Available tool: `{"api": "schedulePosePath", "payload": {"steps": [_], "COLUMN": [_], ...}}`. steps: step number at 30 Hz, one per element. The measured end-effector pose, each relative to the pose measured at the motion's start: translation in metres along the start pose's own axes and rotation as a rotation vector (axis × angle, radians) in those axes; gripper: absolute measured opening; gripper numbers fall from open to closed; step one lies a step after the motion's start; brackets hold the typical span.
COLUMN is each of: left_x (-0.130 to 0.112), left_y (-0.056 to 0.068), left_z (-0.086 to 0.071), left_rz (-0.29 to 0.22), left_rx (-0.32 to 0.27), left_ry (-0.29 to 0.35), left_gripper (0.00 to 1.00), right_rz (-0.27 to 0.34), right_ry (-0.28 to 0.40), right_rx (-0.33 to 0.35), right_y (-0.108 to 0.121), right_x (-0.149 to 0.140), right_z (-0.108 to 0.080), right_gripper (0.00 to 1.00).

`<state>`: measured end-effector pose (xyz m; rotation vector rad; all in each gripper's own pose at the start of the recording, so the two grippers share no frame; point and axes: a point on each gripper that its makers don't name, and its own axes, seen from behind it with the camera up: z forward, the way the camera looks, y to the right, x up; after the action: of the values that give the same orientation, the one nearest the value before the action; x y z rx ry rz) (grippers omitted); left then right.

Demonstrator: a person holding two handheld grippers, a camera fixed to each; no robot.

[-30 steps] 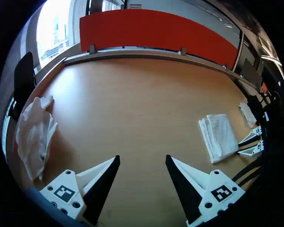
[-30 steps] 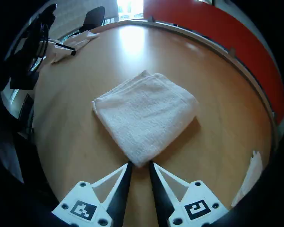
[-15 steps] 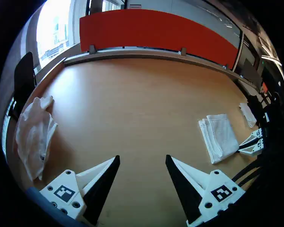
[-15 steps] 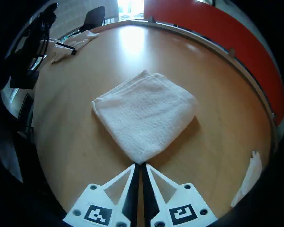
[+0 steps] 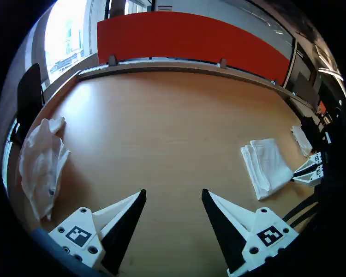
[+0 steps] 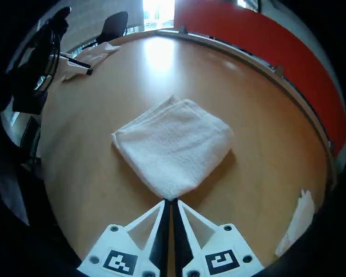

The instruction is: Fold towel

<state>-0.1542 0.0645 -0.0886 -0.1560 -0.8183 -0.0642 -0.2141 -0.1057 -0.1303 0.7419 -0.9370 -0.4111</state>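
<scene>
So the towel (image 6: 173,147) is a thick white terry one with that nubby loop texture. It's folded into a chunky square, the stacked layers show along one edge, and it lies flat on the desk (image 6: 265,138), which is smooth orange-brown wood laminate with a curved far rim. In the right gripper view it sits diamond-wise, with one corner pointing straight at my right tongs (image 6: 170,203). Those are closed down to a thin slit, tips right at that corner and angled down at the desk. Honestly I can't tell if any terry is actually pinched in there. My left tongs (image 5: 172,194) are spread wide with nothing between the black fingers, low over bare desk and well apart from the towel, which shows off to the right in the left gripper view. Also on the desk are a crumpled cloth (image 5: 41,166) in thin, wrinkly white fabric near the left edge and a small cloth (image 5: 302,140) just past the towel. A flat red panel (image 5: 187,37) stands along the back.
</scene>
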Motion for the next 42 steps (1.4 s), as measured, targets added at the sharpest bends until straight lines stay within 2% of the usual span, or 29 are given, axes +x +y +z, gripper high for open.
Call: {"api": "schedulePosePath", "payload": {"steps": [15,25,33,42], "left_x": [0.007,0.013,0.018,0.021], "left_y": [0.001,-0.001,0.000,0.002], "left_z": [-0.003,-0.007,-0.009,-0.009], "left_rz": [-0.009,-0.008,-0.011,-0.005], "left_rx": [-0.005,-0.006,-0.012,-0.018], "left_ry": [0.021,0.038,0.052,0.059], "left_gripper": [0.89,0.89,0.89,0.89], "right_rz": [-0.097,-0.157,-0.163,-0.154], "right_ry": [0.161,0.264,0.295,0.295], "right_rx": [-0.057,-0.095,-0.130,-0.157], "right_y": [0.019,0.034,0.050,0.064], "right_x": [0.094,0.153,0.171,0.170], "right_z": [-0.039,-0.075,-0.099,-0.113], "right_gripper": [0.04,0.04,0.04,0.04]}}
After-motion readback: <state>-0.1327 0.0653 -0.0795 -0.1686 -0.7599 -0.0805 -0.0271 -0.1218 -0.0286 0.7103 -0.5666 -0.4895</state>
